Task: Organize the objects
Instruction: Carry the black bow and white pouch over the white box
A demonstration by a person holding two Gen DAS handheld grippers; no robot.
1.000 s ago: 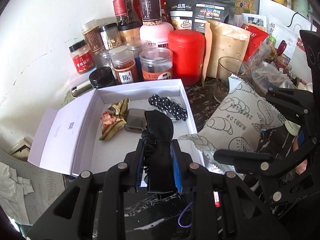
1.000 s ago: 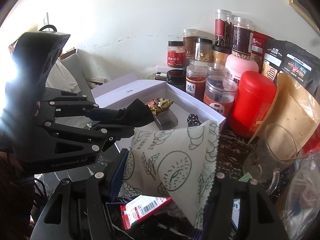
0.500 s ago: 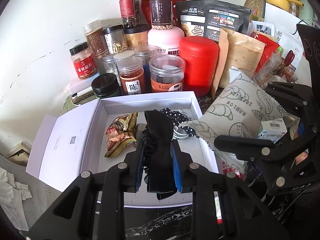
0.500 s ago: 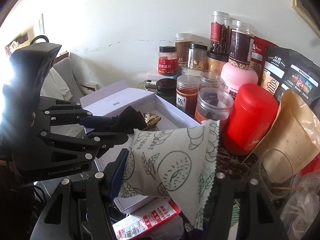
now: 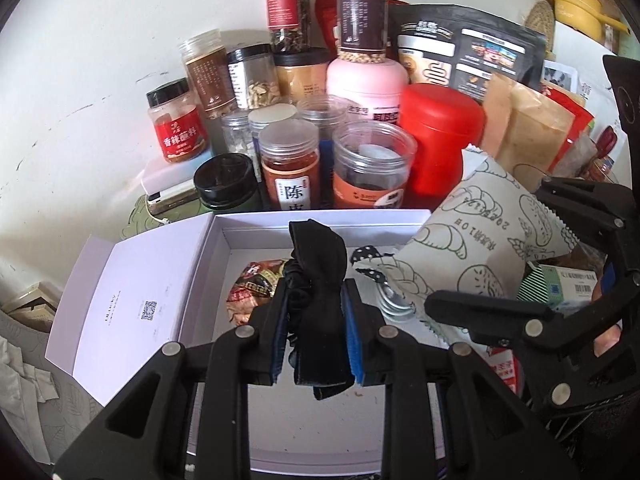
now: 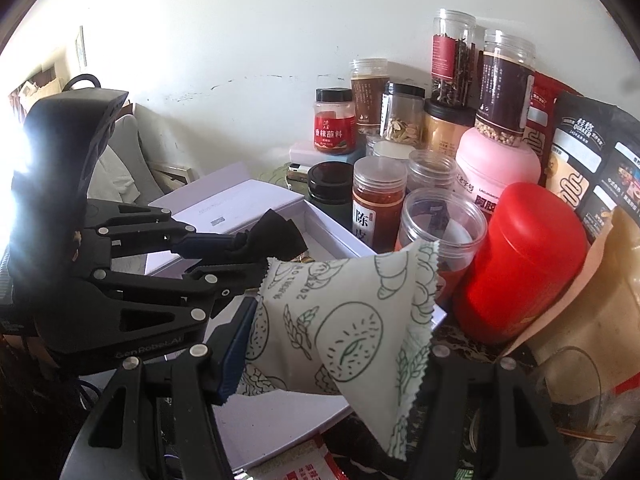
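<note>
My left gripper [image 5: 318,320] is shut on a black fabric bow [image 5: 318,280] and holds it above the open white box [image 5: 320,222]; it also shows in the right wrist view [image 6: 236,254], with the bow [image 6: 276,236]. My right gripper [image 6: 336,356] is shut on a white bread-print snack pouch [image 6: 344,316], held over the box's right edge [image 6: 340,226]. The pouch [image 5: 480,252] shows in the left wrist view beside my right gripper [image 5: 500,312]. In the box lie a snack wrapper [image 5: 252,284] and a polka-dot item [image 5: 368,260].
Several jars stand behind the box, among them a red canister [image 5: 440,148], a pink tub [image 5: 368,84] and a clear jar [image 5: 372,168]. Brown and black bags [image 5: 528,120] stand right. The box lid [image 5: 132,304] lies open left. A glass mug [image 6: 576,380] stands at right.
Both grippers have moved forward over the box toward the jars, carrying the bow and the pouch. The pouch now overlaps the box's right side.
</note>
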